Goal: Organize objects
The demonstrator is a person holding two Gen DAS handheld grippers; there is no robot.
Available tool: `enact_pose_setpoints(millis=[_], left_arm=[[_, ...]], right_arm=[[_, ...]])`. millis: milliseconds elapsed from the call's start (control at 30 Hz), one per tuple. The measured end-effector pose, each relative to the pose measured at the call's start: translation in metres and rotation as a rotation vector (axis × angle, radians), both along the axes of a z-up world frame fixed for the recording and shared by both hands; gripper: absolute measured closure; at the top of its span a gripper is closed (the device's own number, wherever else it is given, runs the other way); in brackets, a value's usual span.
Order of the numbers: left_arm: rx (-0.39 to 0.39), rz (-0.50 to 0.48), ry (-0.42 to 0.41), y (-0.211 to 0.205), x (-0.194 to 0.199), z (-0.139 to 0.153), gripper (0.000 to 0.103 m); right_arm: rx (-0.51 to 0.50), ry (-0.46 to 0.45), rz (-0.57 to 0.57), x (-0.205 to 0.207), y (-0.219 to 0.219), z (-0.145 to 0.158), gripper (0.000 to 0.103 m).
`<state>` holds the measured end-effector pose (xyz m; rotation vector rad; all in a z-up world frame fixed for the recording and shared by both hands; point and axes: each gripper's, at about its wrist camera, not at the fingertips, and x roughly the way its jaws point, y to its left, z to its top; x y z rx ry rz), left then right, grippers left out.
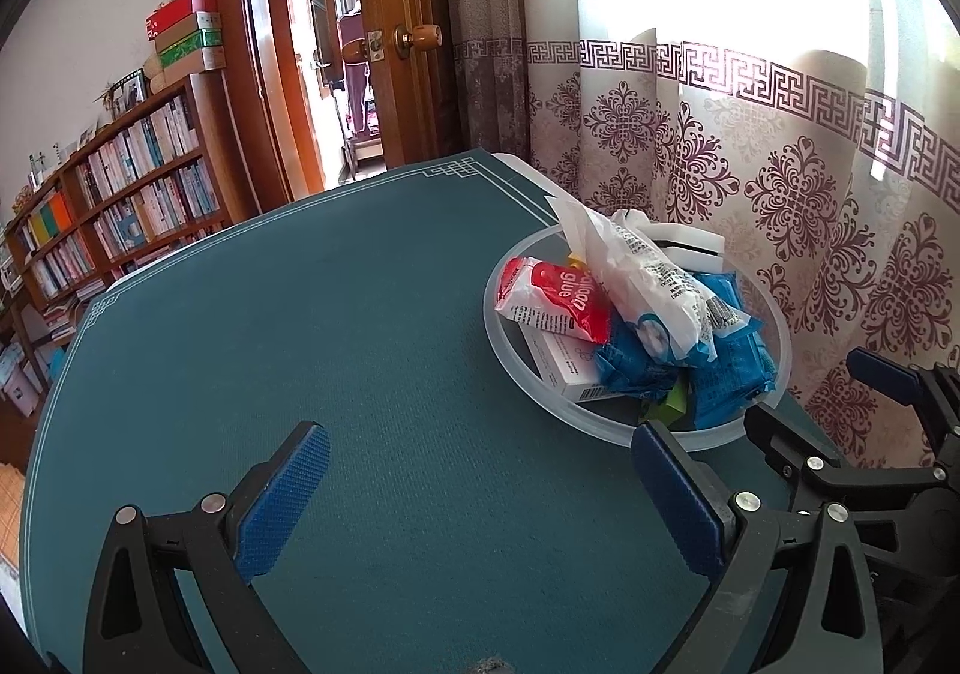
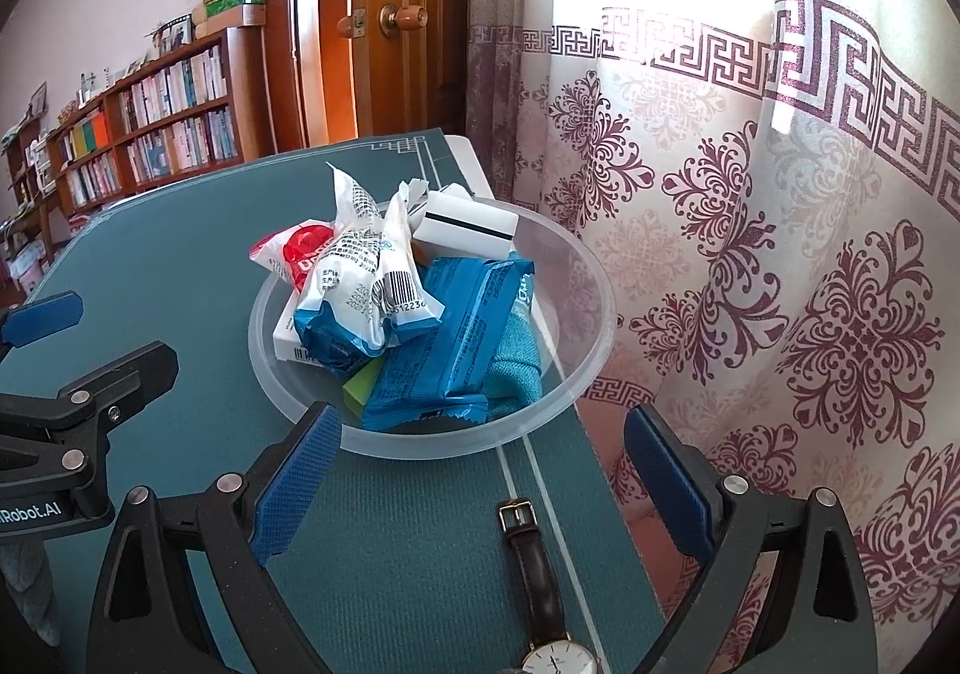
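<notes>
A clear plastic bowl point(image 2: 603, 308) stands on the teal mat near the table's right edge. It holds a red and white glue packet point(image 2: 294, 248), a white and blue wrapper point(image 2: 366, 278), blue packets point(image 2: 456, 338), a white box point(image 2: 465, 224) and a teal cloth point(image 2: 516, 350). A wristwatch point(image 2: 534, 566) with a dark leather strap and white dial lies on the mat just before the bowl. My right gripper point(image 2: 480, 446) is open above the watch, empty, its fingers either side of the strap. My left gripper point(image 1: 480, 470) is open over bare mat, left of the bowl point(image 1: 510, 374).
A patterned curtain point(image 2: 780, 254) hangs right beside the table edge, behind the bowl. The teal mat point(image 1: 300, 314) stretches bare to the left. A bookshelf point(image 1: 120, 194) and an open wooden door point(image 1: 396, 44) stand beyond the table.
</notes>
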<state>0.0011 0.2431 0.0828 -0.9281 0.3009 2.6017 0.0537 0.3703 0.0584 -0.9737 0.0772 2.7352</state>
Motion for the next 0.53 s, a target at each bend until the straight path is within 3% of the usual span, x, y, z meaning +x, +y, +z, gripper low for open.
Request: enact_pose_setpoints(millis=[533], left_arm=[[-0.002, -0.005, -0.009, 0.0014, -0.0008, -0.0014, 0.0]], right_arm=[[-0.001, -0.002, -0.002, -0.0002, 0.0002, -0.0018, 0.007]])
